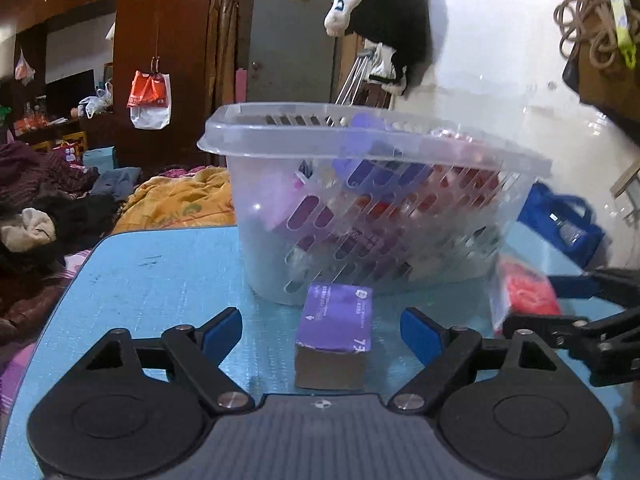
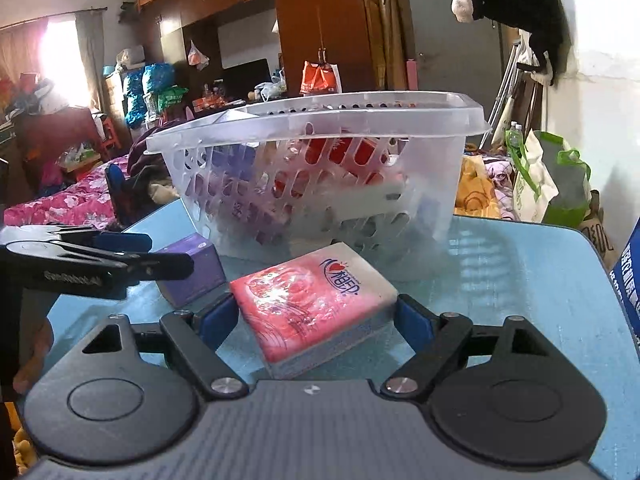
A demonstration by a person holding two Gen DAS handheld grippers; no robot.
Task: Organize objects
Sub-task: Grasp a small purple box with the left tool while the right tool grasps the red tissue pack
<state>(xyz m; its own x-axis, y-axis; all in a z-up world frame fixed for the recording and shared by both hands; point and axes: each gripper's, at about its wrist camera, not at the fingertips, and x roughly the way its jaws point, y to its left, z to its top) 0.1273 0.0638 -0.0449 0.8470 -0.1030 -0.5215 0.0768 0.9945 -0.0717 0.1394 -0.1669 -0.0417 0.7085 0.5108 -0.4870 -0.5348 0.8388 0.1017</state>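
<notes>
The purple box (image 1: 335,330) and pink tissue pack (image 2: 316,306) are framed by open jaws, ungripped, for basket (image 1: 360,148) loading.

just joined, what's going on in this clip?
A person is tidying small packs into a clear slotted basket on a blue table, one handheld tool per hand. The left tool is open around a purple box, fingers clear of its sides. The right tool brackets a pink tissue pack with its pads at the edges; whether they press isn't clear. Both items sit on the table; the basket already holds purple and red packs.
</notes>
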